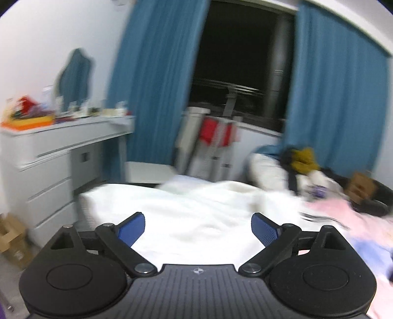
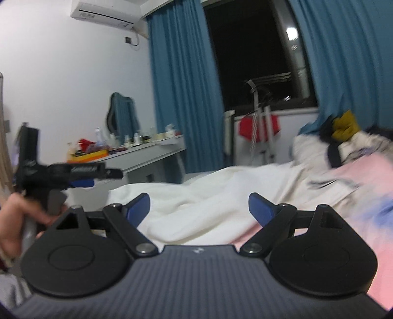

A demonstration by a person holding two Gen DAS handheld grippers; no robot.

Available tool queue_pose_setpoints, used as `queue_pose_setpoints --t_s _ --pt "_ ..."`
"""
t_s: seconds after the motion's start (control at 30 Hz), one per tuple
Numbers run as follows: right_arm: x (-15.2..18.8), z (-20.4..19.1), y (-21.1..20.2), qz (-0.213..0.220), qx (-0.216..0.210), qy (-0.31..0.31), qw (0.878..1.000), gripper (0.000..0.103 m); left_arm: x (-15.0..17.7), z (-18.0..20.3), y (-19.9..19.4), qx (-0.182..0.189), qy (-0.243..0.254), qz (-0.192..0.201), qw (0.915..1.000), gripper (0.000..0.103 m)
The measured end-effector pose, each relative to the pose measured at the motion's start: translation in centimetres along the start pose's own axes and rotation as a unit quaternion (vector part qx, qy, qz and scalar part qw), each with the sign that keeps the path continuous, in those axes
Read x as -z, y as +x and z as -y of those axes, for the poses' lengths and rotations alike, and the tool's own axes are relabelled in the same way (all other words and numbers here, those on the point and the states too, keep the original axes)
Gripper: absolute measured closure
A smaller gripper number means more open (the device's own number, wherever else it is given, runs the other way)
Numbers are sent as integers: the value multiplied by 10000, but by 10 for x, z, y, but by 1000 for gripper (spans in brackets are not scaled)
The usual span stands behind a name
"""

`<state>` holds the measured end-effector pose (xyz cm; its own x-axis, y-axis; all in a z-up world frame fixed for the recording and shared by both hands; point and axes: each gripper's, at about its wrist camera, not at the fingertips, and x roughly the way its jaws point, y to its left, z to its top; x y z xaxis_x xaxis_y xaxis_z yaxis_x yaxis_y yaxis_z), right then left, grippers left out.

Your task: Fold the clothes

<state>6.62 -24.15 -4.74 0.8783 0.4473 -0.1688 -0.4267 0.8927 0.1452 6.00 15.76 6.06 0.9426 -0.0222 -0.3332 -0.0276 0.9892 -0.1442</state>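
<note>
A white garment (image 1: 196,211) lies crumpled across the bed (image 1: 88,203), its long axis running roughly from the bed's near left edge toward the far right, where it meets a pink cloth (image 1: 363,228) spread along the right edge. Both frames are motion-blurred, so neither collar nor hem can be told apart. A heap of mixed clothes (image 1: 299,162), with a mustard piece on top, sits at the bed's far right corner below the blue curtain (image 1: 336,81).

The left gripper (image 1: 198,229) hangs above the near part of the white garment, level and aimed toward the dark window (image 1: 245,54), its blue pads spread wide with nothing between them. The right gripper (image 2: 199,208) is posed alike, jaws wide apart and empty, above the seam where white garment (image 2: 201,193) and pink cloth (image 2: 343,186) meet.

Only the right wrist view shows the left gripper (image 2: 95,176) from the side, at the bed's left edge, pointing right, gripped from below by the person's left hand (image 2: 17,216); it also shows the air conditioner (image 2: 105,12) high on the wall. Only the left wrist view shows the white drawers (image 1: 44,176) under the cluttered desk (image 1: 73,127) and a cardboard box (image 1: 12,238) on the floor.
</note>
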Motion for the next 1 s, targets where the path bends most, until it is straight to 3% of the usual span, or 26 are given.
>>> queue_pose_setpoints --t_s 0.23,0.47,0.57,0.77,1.0 --pt "-13 61 -37 245 624 -50 9977 14 41 98 -11 792 402 -194 9959 8" --pt "12 103 -34 89 964 612 9934 14 67 152 33 658 974 -572 9914 10" --pt "17 111 -30 -20 1004 695 9925 14 69 169 69 405 1219 -661 9895 10" --pt "26 127 -27 -220 1124 850 9898 14 42 181 188 -99 1750 -714 9819 10" --pt "40 152 -5 -432 1315 1113 9841 14 19 216 288 -381 1933 -761 9775 10"
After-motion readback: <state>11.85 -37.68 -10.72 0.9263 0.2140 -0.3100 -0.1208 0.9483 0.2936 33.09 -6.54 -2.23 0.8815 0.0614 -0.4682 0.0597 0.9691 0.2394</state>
